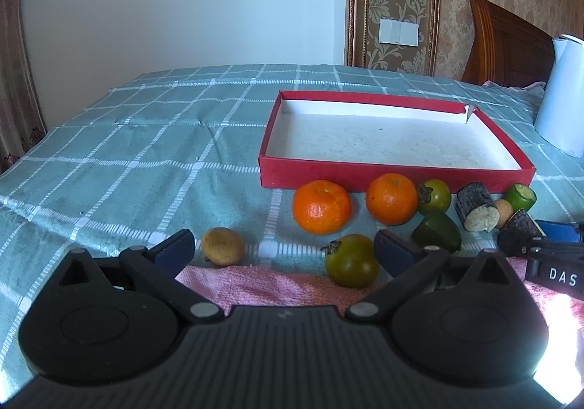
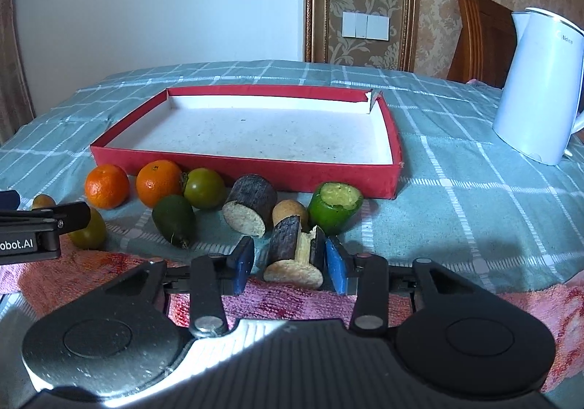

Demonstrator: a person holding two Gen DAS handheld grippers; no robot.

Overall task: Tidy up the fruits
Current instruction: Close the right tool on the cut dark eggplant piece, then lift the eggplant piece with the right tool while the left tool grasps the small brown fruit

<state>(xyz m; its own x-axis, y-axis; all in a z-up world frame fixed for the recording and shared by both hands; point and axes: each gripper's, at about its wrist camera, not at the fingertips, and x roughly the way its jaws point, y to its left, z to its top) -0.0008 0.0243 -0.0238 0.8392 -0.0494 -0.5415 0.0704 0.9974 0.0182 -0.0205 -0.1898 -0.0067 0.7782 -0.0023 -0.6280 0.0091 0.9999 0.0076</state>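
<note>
The right claw (image 2: pixel 290 264) brackets the split dark cane piece (image 2: pixel 294 250) unclosed, the left claw (image 1: pixel 284 248) gapes empty; squeezing may part its halves.

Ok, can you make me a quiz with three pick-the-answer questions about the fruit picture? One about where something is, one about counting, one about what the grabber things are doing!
1. Where are the oranges?
A. inside the red box
B. on the cloth in front of the red box
C. beside the kettle

2. How many oranges are there?
A. one
B. two
C. four

3. What is in the red box?
A. nothing
B. a tomato
C. a towel

Answers:
1 B: both oranges sit on the checked cloth before the red box.
2 B: only two show.
3 A: its white floor is bare; the left gripper and right gripper hold nothing.
</note>
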